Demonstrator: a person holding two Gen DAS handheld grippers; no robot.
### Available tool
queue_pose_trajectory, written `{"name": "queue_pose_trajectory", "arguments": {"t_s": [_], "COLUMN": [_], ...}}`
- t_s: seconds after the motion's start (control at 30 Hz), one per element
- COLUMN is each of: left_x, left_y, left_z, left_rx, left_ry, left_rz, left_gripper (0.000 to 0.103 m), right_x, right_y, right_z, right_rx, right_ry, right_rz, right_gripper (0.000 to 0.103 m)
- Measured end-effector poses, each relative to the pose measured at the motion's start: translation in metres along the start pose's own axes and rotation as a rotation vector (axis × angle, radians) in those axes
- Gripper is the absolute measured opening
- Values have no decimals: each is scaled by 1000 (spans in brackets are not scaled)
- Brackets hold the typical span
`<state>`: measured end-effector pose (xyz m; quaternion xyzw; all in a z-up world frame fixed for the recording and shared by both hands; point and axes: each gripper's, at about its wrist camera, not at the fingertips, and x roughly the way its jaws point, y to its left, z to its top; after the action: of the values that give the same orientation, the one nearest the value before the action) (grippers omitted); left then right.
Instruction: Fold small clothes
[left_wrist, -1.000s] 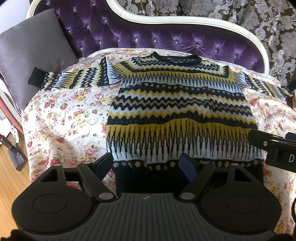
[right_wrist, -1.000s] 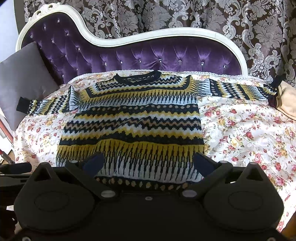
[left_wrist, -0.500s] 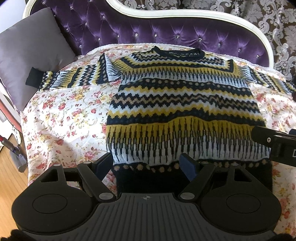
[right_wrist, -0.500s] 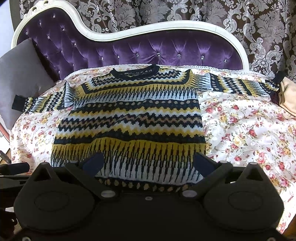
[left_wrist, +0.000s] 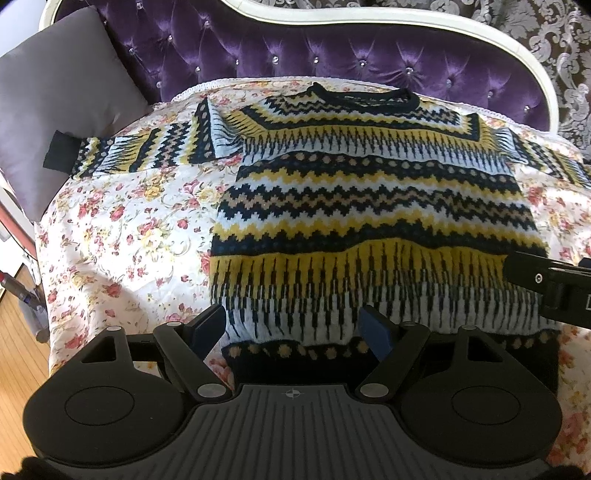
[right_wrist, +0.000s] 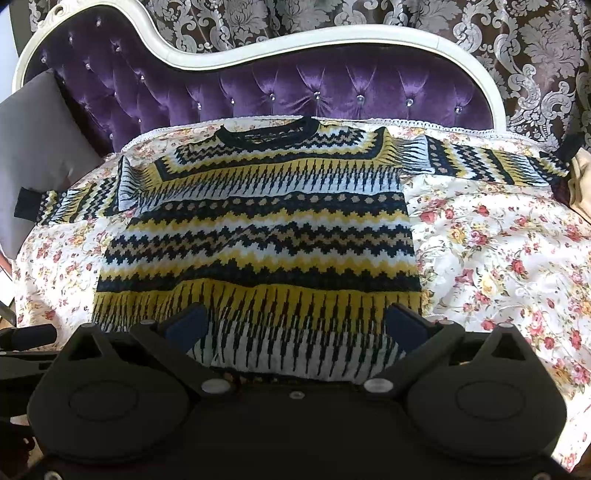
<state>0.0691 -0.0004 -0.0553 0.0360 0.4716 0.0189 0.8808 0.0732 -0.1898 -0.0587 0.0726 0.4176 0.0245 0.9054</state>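
A yellow, black and white zigzag-knit sweater (left_wrist: 369, 206) lies flat on a floral sheet, neck at the far side, both sleeves spread out sideways; it also shows in the right wrist view (right_wrist: 258, 236). My left gripper (left_wrist: 293, 326) is open and empty, hovering over the left part of the sweater's black hem. My right gripper (right_wrist: 295, 326) is open and empty over the hem's right part. The right gripper's finger (left_wrist: 532, 273) shows at the right edge of the left wrist view. The hem's near edge is hidden behind the gripper bodies.
The floral sheet (left_wrist: 122, 236) covers a purple tufted sofa (right_wrist: 295, 88) with a white frame. A grey cushion (left_wrist: 55, 96) lies at the left under the sleeve cuff. A beige item (right_wrist: 581, 184) sits at the right sleeve end. Wooden floor (left_wrist: 14, 332) shows lower left.
Both grippers have moved forward and lower toward the sweater's hem, so the sweater looks larger. Both stay open and empty. The sweater has not moved.
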Motion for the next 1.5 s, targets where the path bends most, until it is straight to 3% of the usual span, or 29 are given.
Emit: {"name": "queue_pose_trajectory", "arguments": {"t_s": [0.87,1.5], "left_x": [48,68], "left_y": [-6,-12], "left_z": [25,42], "left_rx": [12,23], "left_ry": [69,78], "left_rz": [-1,-7], "left_gripper": [78,78], "right_x": [53,77], "right_y": [-11,-19], "right_z": [18,29], "right_rx": [42,58], "right_ry": [75,93], "right_rz": [9,5], "right_gripper": [102,102]}}
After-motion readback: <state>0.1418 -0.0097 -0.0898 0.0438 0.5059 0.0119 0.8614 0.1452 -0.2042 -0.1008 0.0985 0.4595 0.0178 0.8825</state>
